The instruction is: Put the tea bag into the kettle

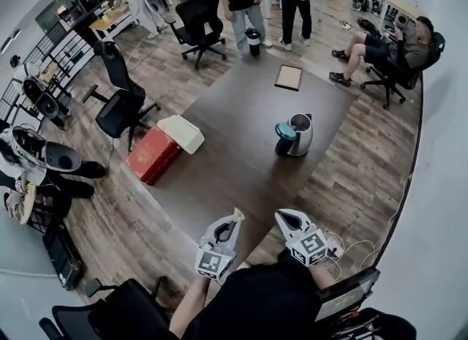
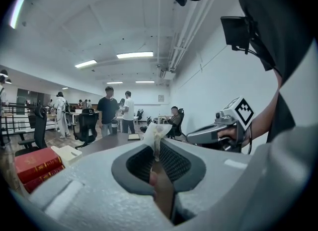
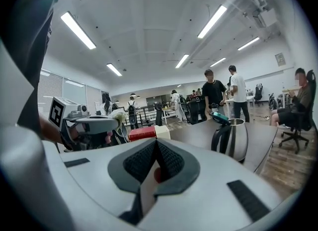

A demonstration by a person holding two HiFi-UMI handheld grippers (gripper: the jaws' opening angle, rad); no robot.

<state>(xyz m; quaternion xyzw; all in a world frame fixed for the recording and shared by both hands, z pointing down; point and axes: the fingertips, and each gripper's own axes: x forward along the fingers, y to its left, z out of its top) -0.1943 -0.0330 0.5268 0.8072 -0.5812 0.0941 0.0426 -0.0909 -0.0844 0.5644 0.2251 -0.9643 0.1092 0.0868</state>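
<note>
Left jaws are pinched nearly shut on the tea bag [image 2: 156, 131], and that pale paper pouch sticks up crumpled right at the tips of the left gripper [image 1: 231, 223]. Nothing else is in there, just the bag clamped between the dark ribbed pads. Over to the right gripper [image 3: 155, 144]: jaws together, pads meeting at the tip, nothing between them.

Both grippers hang side by side at the near corner of the dark table [image 1: 241, 112], close to the person's body and pointing out across it. From the right gripper view, the left one sits just off to the side with the bag showing at its nose.

The kettle [image 1: 300, 134] stands upright on the right part of the table, steel body, dark handle, teal lid [image 1: 284, 131] flipped up, so the mouth is open. It is well apart from both grippers, and the bag is nowhere near it yet.

Elsewhere on the table, a red book [image 1: 152, 155] lies at the left edge with a white box [image 1: 180, 134] just beside it, and a flat brown-framed pad [image 1: 288, 77] sits at the far end. People stand beyond the table, and one sits in a chair at the right.
</note>
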